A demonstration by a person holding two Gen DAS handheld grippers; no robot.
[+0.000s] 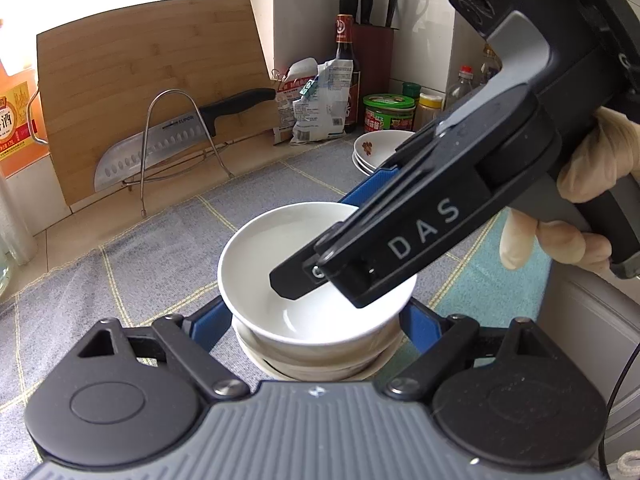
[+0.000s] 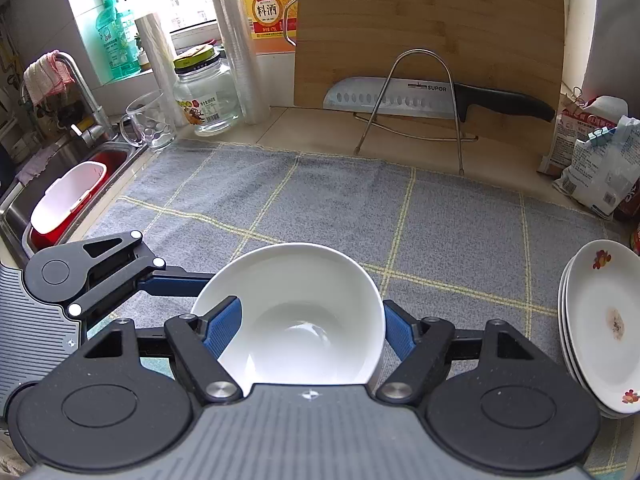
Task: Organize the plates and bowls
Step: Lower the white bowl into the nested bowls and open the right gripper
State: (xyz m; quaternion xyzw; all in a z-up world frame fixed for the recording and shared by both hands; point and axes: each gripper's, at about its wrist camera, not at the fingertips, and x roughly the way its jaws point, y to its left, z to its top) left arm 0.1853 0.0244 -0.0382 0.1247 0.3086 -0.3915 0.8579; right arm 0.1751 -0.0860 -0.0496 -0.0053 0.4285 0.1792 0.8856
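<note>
Grey mat (image 2: 340, 208): bowl (image 2: 296, 312) within right hand-held gripper (image 2: 312, 330).

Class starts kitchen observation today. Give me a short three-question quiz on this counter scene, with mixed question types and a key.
1. True or false: the white bowl gripped by the right gripper is above a stack of other bowls.
2. Multiple choice: where is the stack of flowered plates? A) in the sink B) on the grey mat C) on top of the cutting board
3. Short answer: what stands upright directly behind the knife on its wire rack?

Key: 1 true; 2 B; 3 the wooden cutting board.
</note>
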